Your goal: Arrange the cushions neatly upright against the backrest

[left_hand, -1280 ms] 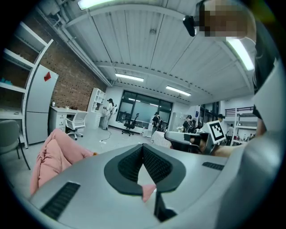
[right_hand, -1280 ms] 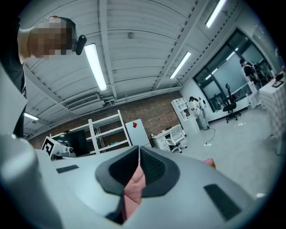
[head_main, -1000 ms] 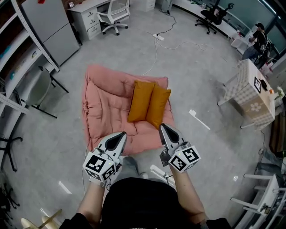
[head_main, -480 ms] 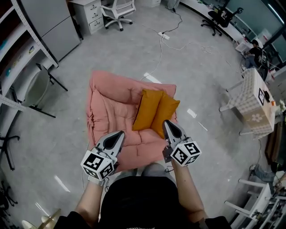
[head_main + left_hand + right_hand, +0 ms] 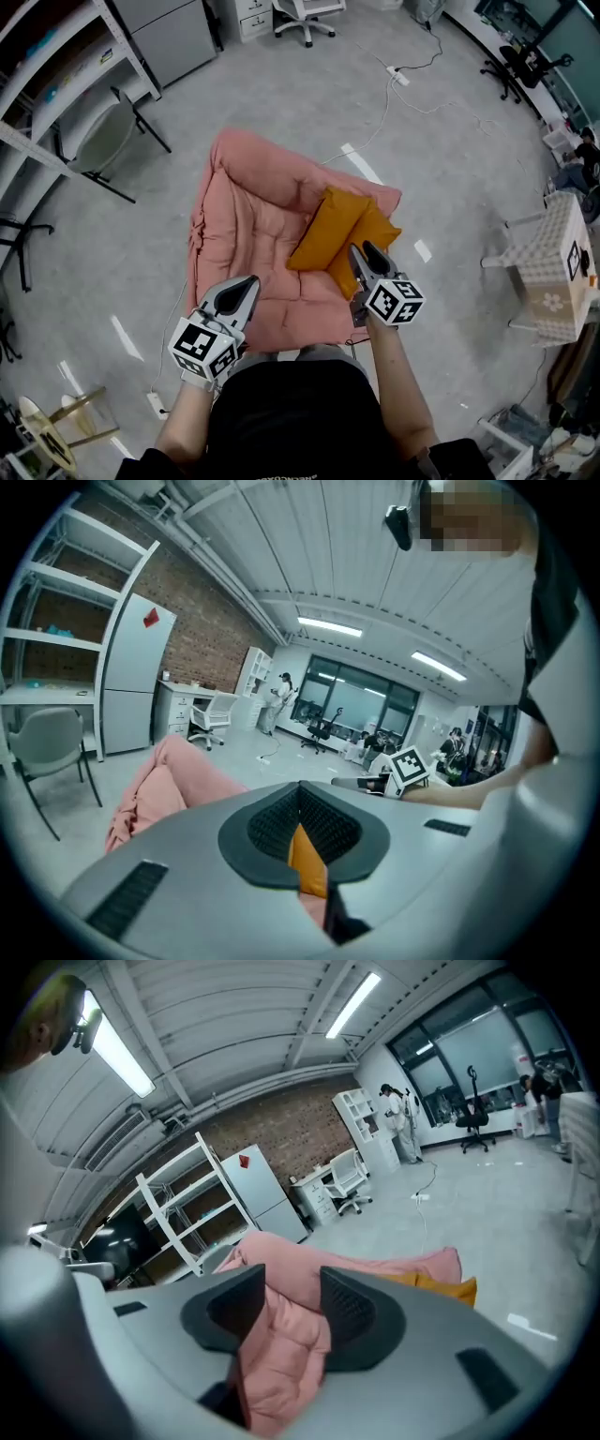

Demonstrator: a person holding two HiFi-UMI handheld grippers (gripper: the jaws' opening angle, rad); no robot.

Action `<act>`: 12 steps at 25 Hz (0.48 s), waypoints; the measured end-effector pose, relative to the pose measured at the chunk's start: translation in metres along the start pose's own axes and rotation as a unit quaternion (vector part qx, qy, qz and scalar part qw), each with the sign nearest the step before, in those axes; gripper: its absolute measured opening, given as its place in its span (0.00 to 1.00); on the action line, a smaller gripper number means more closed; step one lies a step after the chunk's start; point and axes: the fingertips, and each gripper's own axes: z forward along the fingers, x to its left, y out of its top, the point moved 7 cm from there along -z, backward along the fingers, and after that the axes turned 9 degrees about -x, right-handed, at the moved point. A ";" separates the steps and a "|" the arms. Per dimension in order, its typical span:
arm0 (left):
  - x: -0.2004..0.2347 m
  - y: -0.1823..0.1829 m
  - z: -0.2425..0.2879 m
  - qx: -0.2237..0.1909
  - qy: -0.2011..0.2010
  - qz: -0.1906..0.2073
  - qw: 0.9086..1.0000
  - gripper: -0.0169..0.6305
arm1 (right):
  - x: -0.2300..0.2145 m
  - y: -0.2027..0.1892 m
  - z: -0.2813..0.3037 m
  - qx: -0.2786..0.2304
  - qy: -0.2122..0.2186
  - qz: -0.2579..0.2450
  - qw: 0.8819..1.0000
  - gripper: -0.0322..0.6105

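Observation:
Two orange cushions (image 5: pixel 325 228) (image 5: pixel 373 240) lie side by side on the right half of a pink padded floor seat (image 5: pixel 246 211), their far ends at its raised backrest. My right gripper (image 5: pixel 366 253) hovers over the near end of the right cushion. Its jaws are opening, and in the right gripper view only the pink seat (image 5: pixel 361 1265) shows in the gap of the right gripper (image 5: pixel 292 1279), with an orange cushion (image 5: pixel 441 1286) beyond. My left gripper (image 5: pixel 240 292) is shut over the seat's front edge. An orange sliver (image 5: pixel 307 860) shows below the closed left gripper (image 5: pixel 300 803).
A white shelf rack (image 5: pixel 56 66) and a grey chair (image 5: pixel 103 141) stand at the left. A cable with a power strip (image 5: pixel 398 77) runs across the grey floor behind the seat. A table with a checked cloth (image 5: pixel 553 272) is at the right.
Both grippers have come forward over the seat's front, and the right one now reaches the cushions. The right gripper's jaws have parted. The cushions have not moved.

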 end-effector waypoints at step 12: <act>-0.021 -0.026 -0.012 0.013 0.171 -0.035 0.984 0.05 | -0.120 -0.064 0.113 0.133 -0.049 0.026 0.990 0.58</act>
